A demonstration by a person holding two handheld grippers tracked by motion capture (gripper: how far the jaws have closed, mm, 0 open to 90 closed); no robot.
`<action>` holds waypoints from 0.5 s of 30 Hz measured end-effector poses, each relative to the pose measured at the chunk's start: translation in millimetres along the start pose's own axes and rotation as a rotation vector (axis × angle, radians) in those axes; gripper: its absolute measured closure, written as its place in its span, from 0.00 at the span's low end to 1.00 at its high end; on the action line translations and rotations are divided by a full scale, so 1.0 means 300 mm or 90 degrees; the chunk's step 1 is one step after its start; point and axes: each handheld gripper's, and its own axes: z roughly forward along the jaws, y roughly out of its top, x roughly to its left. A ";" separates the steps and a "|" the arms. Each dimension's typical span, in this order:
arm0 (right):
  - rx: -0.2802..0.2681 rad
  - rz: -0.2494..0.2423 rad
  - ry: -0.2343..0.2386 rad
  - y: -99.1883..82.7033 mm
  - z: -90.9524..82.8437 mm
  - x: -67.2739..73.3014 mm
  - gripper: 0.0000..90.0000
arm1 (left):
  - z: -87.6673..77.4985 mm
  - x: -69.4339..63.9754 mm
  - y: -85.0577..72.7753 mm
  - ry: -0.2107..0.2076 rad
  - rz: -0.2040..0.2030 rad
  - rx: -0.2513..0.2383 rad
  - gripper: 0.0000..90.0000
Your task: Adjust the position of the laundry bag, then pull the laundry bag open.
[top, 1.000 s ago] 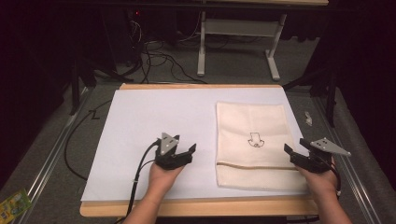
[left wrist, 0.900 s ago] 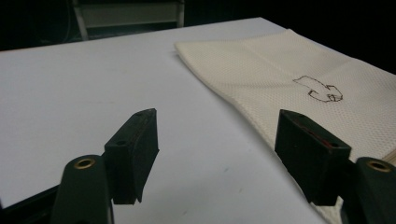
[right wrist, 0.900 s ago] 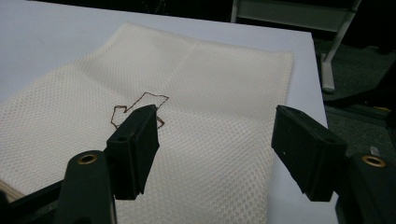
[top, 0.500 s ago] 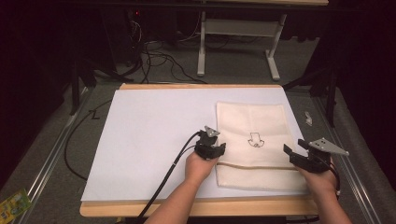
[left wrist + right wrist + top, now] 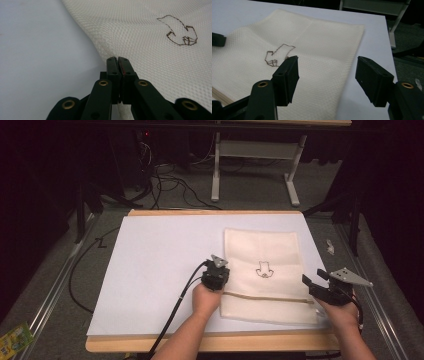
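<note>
Both grippers are all matte black. The left gripper [image 5: 117, 61] has chunky linkage arms with brass-ringed pivot holes, tiny screws on the blocky jaws, and a reddish smear along one jaw's inner edge. A thick black cable [image 5: 175, 315] trails off it. The right gripper [image 5: 327, 80] has the same brass pivots, plus a grey three-cornered plate [image 5: 350, 276] on top. Forearms are bare, no sleeves in sight.

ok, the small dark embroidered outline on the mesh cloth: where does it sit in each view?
High view: embroidered outline mid-cloth, between the two grippers.
Left gripper view: upper right, beyond the closed jaws.
Right gripper view: left of centre, just above the left jaw.
Shared landmark: the cream mesh cloth it's stitched on.
</note>
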 end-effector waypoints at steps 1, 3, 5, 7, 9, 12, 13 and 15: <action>0.000 0.000 0.000 0.000 0.000 0.000 0.40 | 0.000 0.000 0.000 0.000 0.000 0.000 0.99; 0.003 -0.006 0.003 0.000 0.003 0.007 0.40 | -0.034 0.049 -0.023 0.019 -0.005 -0.001 0.99; 0.005 -0.009 0.006 -0.001 0.005 0.014 0.40 | -0.069 0.102 -0.049 0.034 -0.016 -0.001 0.99; 0.009 -0.010 0.004 -0.002 0.006 0.019 0.40 | -0.099 0.150 -0.072 0.048 -0.025 -0.001 0.99; 0.014 -0.012 -0.001 -0.004 0.007 0.019 0.40 | -0.125 0.191 -0.088 0.061 -0.032 -0.002 0.99; 0.016 -0.011 -0.002 -0.007 0.005 0.022 0.40 | -0.160 0.243 -0.107 0.076 -0.050 -0.008 0.99; 0.016 -0.011 -0.002 -0.007 0.005 0.022 0.40 | -0.169 0.257 -0.115 0.080 -0.056 -0.006 0.99; 0.018 -0.013 0.004 -0.009 0.005 0.029 0.40 | -0.182 0.274 -0.128 0.087 -0.058 -0.004 0.99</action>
